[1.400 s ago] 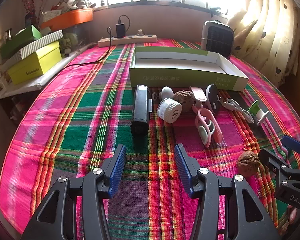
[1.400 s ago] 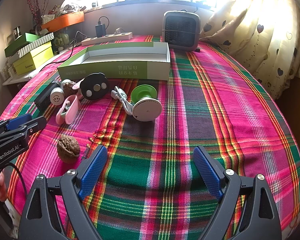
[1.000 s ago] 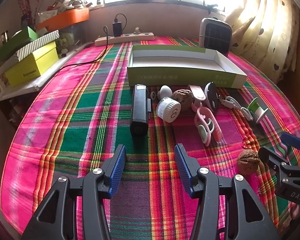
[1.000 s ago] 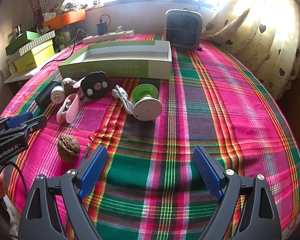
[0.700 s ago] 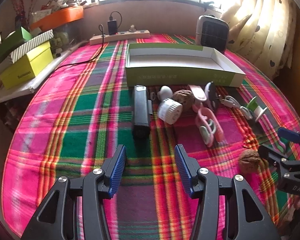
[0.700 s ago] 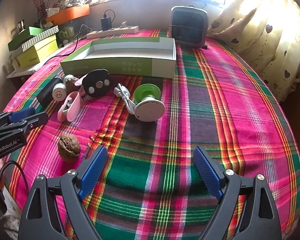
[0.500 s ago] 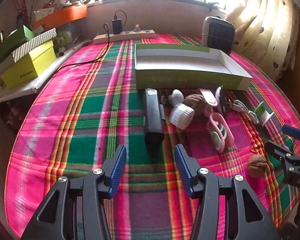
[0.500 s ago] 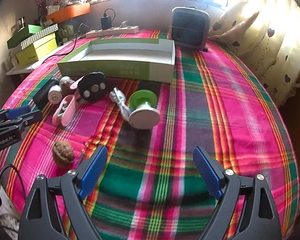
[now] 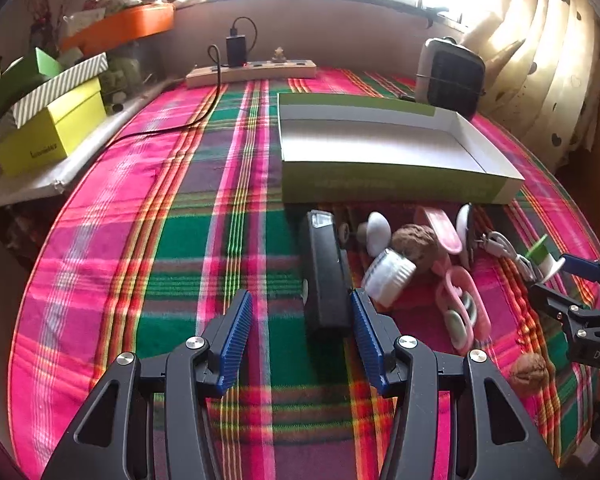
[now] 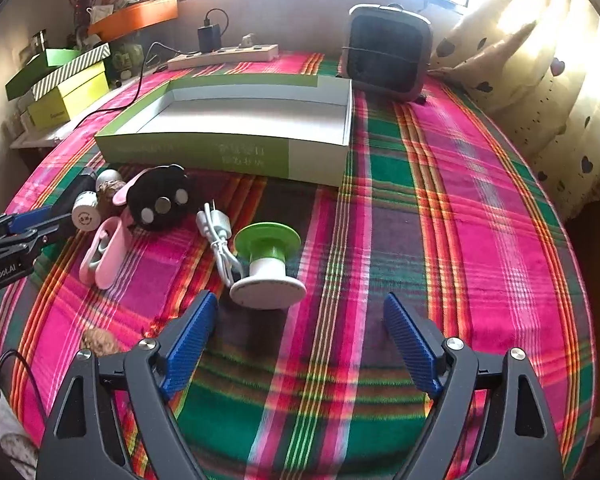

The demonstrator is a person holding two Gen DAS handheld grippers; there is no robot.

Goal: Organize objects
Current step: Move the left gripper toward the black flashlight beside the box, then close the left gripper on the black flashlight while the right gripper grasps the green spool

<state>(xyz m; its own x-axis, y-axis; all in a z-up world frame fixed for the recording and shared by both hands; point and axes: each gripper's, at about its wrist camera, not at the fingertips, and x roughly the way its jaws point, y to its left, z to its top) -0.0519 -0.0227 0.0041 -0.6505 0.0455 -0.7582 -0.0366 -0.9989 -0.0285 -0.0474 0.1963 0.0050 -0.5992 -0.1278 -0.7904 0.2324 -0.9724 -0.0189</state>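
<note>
We see a plaid-covered table [image 9: 148, 264], an open green box [image 9: 392, 188], black bar [image 9: 326, 276], walnuts [image 9: 414, 240], green spool [image 10: 267, 268], power strip [image 9: 252, 72], small heater [image 10: 388, 54].

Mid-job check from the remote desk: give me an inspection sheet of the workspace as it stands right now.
Surface: plaid cloth over the table, lying flat.
Job's things: green box open, nothing inside; in front of it a black bar device, white cap, two walnuts, pink clips, black disc, green-and-white spool.
Clutter: fan heater; stacked boxes on a side shelf.
Grippers: left hand-held gripper open, right pad beside the bar device; right hand-held gripper open, just short of the spool.
Cables: white cable beside the spool; black charger lead from the power strip.
Surroundings: bright window, heart-print curtain.
</note>
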